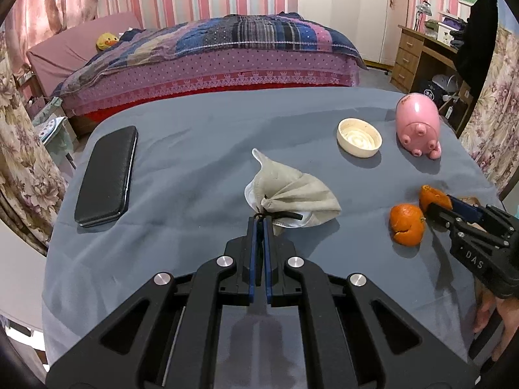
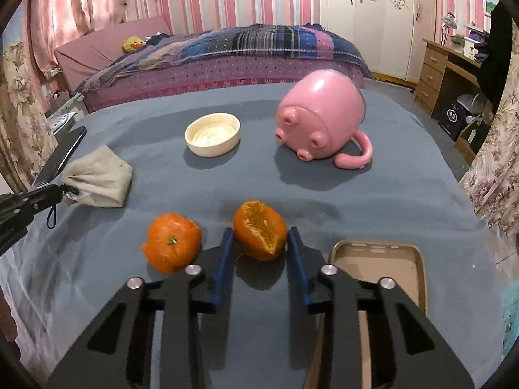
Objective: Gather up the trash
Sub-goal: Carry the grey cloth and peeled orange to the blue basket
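1. Your left claw (image 1: 259, 222) is closed, its blue pads pinched on the dark strap of a crumpled grey face mask (image 1: 292, 191) near the middle of the tabletop (image 1: 194, 149). The mask fans out beyond the fingertips, its lower edge against the grey cloth.
2. Your right claw (image 2: 260, 241) sits around an orange peel (image 2: 261, 230) — the torn piece with its pale inside facing up. The blue pads stand close on either side; you cannot tell from these views whether they press on the peel or only flank it.
3. A second orange peel (image 2: 172, 243) lies just to the left of that one, stem side up, resting on the cloth and apart from both claws.
4. Just to the right of your right claw lies a shallow tan tray (image 2: 382, 259), partly hidden by the claw's black frame.
5. Further back, a cream bowl (image 2: 212, 134) sits upright, and to its right a pink pig-shaped mug (image 2: 321, 120) lies on its side with the handle touching the cloth.
6. A black phone (image 1: 107, 175) lies flat toward the left edge of the tabletop, well apart from the mask.
7. In the left wrist view, part of your hand (image 1: 493, 317) shows at the lower right, behind the right claw's body.
8. Behind the tabletop stands a bed (image 1: 211, 55) with a patchwork quilt — a yellow duck toy (image 1: 106, 41) rests near its pillow end.
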